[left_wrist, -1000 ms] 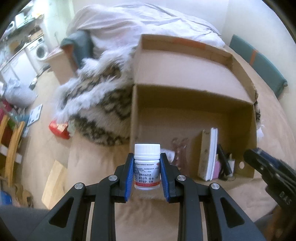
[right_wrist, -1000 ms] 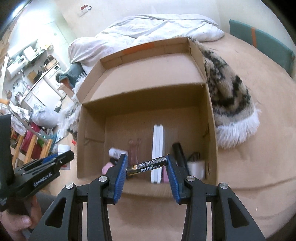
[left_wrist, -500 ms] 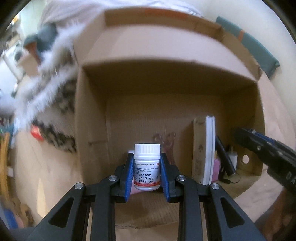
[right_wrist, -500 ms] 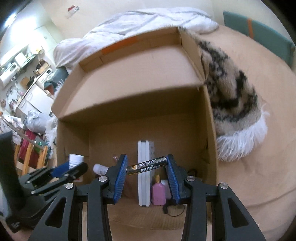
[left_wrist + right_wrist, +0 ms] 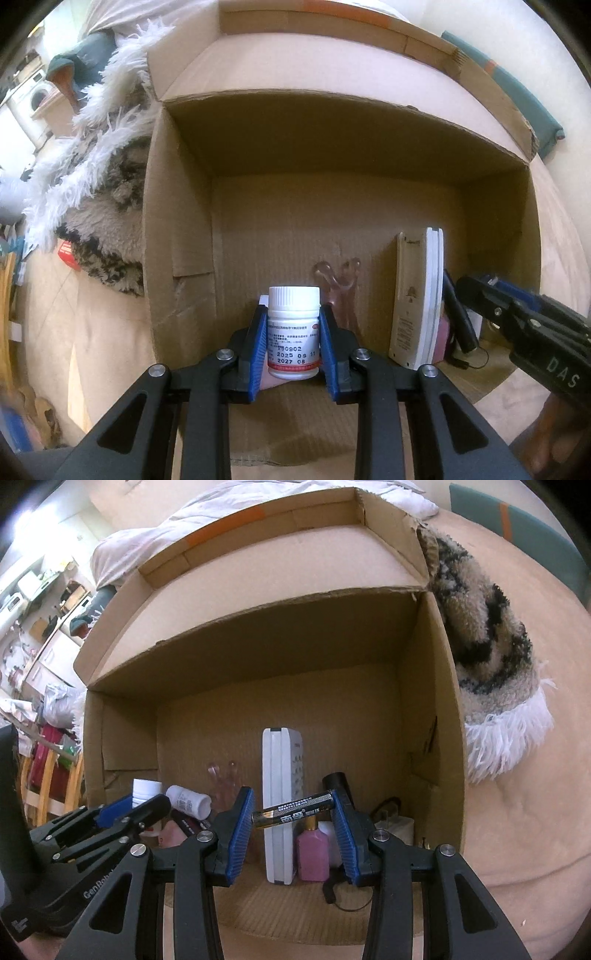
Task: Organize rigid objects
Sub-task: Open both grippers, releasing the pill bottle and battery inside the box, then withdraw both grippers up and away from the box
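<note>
Both claws lowered into box [image 5: 177, 258]; left claw [image 5: 293, 347] pinches bottle [image 5: 293, 332]; right claw [image 5: 293, 812] pinches battery [image 5: 293, 809].

Both tongs loaded, pitched steeply downward.
Left tongs [image 5: 293, 334]: blue pads clamped on either side of an upright white pill bottle [image 5: 293, 328], black arms splayed toward the camera. Right tongs [image 5: 293, 814]: blue pads pinching a black battery [image 5: 295, 809] end to end, the battery slightly tilted. Each pair shows in the other's view, side by side and apart.
</note>
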The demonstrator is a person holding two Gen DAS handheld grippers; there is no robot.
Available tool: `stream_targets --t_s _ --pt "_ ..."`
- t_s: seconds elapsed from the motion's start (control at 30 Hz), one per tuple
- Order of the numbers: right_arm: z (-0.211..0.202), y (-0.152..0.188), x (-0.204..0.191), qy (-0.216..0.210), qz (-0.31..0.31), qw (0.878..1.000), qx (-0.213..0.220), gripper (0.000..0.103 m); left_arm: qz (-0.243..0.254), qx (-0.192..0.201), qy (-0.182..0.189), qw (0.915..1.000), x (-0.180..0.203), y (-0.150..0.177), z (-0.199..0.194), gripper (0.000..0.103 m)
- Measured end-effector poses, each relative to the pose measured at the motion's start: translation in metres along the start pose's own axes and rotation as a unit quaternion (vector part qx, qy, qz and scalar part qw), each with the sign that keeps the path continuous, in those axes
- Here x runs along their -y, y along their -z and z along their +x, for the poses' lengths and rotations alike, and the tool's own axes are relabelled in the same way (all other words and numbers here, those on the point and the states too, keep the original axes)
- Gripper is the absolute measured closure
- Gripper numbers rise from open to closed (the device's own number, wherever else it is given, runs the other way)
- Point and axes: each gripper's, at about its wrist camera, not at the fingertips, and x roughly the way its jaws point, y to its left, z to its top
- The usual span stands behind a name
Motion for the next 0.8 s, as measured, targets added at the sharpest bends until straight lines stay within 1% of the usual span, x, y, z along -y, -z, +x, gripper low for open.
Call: stream_targets --t_s 0.17,0.2,0.23,0.27,0.3,0.33,0.4,0.43,0.5,0.53,0.6,0.63,0.8 --pt "-0.002 -0.001 0.001 -0.007 0.004 1.000 0.009 0.059 0.000 0.001 -0.008 1.0000 0.000 0.001 0.001 0.077" --pt "-0.003 -0.002 0.001 -0.007 0.004 1.000 0.011 0.059 0.001 0.000 -0.012 0.9999 0.000 0.001 0.000 0.070" --pt "-0.005 -0.002 0.002 -0.010 0.005 1.000 0.013 0.058 0.003 0.000 -0.017 0.9999 0.000 0.002 0.000 0.058" --pt "-0.006 -0.002 0.003 -0.013 0.006 1.000 0.016 0.056 0.003 0.002 -0.018 0.9998 -0.002 0.001 -0.006 0.052" --pt "-0.008 -0.002 0.003 -0.015 0.008 1.000 0.019 0.049 0.000 0.008 -0.022 0.9997 -0.002 0.002 -0.009 0.045" --pt "-0.010 -0.003 0.004 -0.017 0.011 0.999 0.024 0.045 -0.001 0.011 -0.023 0.9997 -0.002 0.001 -0.011 0.043" --pt "-0.015 -0.004 0.005 -0.020 0.014 0.999 0.036 0.035 0.000 0.016 -0.020 0.9997 -0.003 0.002 -0.015 0.042" --pt "-0.017 -0.005 0.006 -0.021 0.016 0.999 0.040 0.033 0.000 0.017 -0.019 0.9997 -0.003 0.002 -0.015 0.042" --pt "-0.021 -0.005 0.011 -0.027 0.021 0.998 0.047 0.020 -0.003 0.016 -0.018 0.9997 -0.003 0.002 -0.016 0.042" --pt "-0.022 -0.006 0.012 -0.030 0.025 0.998 0.050 0.017 -0.006 0.016 -0.017 0.9997 -0.003 0.003 -0.017 0.042" --pt "-0.024 -0.006 0.014 -0.028 0.030 0.998 0.053 0.002 -0.011 0.015 -0.018 0.9997 -0.005 0.003 -0.017 0.042" --pt "-0.025 -0.006 0.014 -0.027 0.030 0.998 0.057 0.000 -0.012 0.015 -0.018 0.9997 -0.006 0.001 -0.016 0.042" --pt "-0.034 -0.007 0.016 -0.023 0.033 0.996 0.083 0.000 -0.004 0.023 -0.007 0.9997 -0.005 -0.004 -0.022 0.042"
